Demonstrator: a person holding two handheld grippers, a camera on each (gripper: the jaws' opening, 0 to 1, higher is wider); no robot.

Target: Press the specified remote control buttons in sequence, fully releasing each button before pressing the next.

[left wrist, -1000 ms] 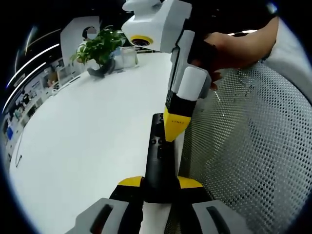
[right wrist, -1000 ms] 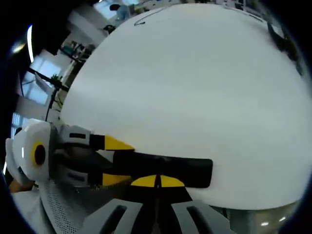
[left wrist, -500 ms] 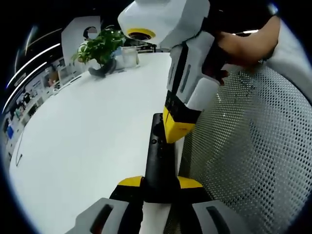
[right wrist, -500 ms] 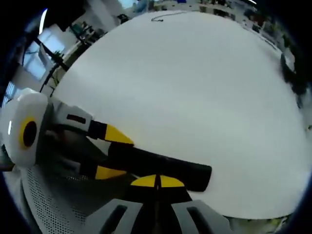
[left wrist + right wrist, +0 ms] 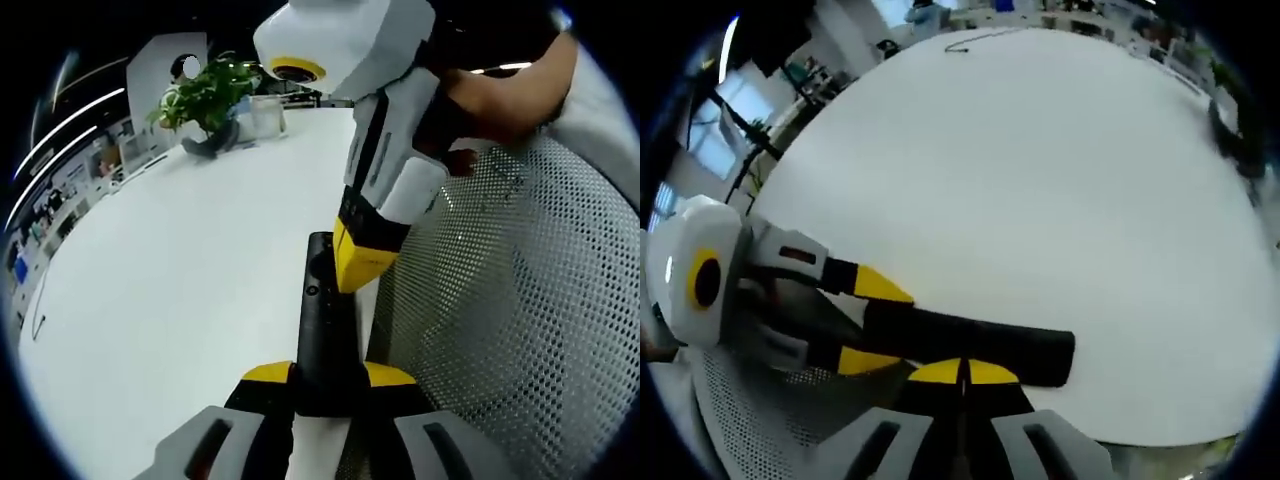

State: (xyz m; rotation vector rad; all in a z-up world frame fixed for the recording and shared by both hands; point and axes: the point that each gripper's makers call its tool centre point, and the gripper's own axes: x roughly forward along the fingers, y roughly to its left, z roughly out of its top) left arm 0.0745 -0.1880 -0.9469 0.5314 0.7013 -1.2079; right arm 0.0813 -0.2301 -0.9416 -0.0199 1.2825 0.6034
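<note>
While your left tongs (image 5: 328, 372) clamp the near end of the black remote control (image 5: 324, 330) at the bottom centre of the left gripper view, their yellow-tipped jaws sit closed against both sides of its body. The remote runs up the frame from that grip, along the edge of the white table (image 5: 180, 290), with small buttons visible near its far end.

Your right tongs (image 5: 362, 262) come down from the upper centre of the same view, yellow tips drawn together and lying against the far end of the remote, beside the buttons. Whether the tips are actually pressing a button cannot be told from this angle. Your hand (image 5: 500, 85) grips the white handle at upper right. A mesh chair back (image 5: 510, 320) fills the right side of the frame, and a potted plant (image 5: 205, 95) stands on the far part of the table at upper left.

Seen from the right gripper view, the remote control (image 5: 980, 345) lies across the lower centre of the frame, just above the closed yellow tips of your right tongs (image 5: 962, 372), which hold nothing between them. Your left tongs (image 5: 865, 325) reach in from the left with one yellow jaw on each side of the remote. The table (image 5: 1040, 180) spreads pale and broad behind them, with a thin dark cable (image 5: 970, 42) at its far edge near the top.
</note>
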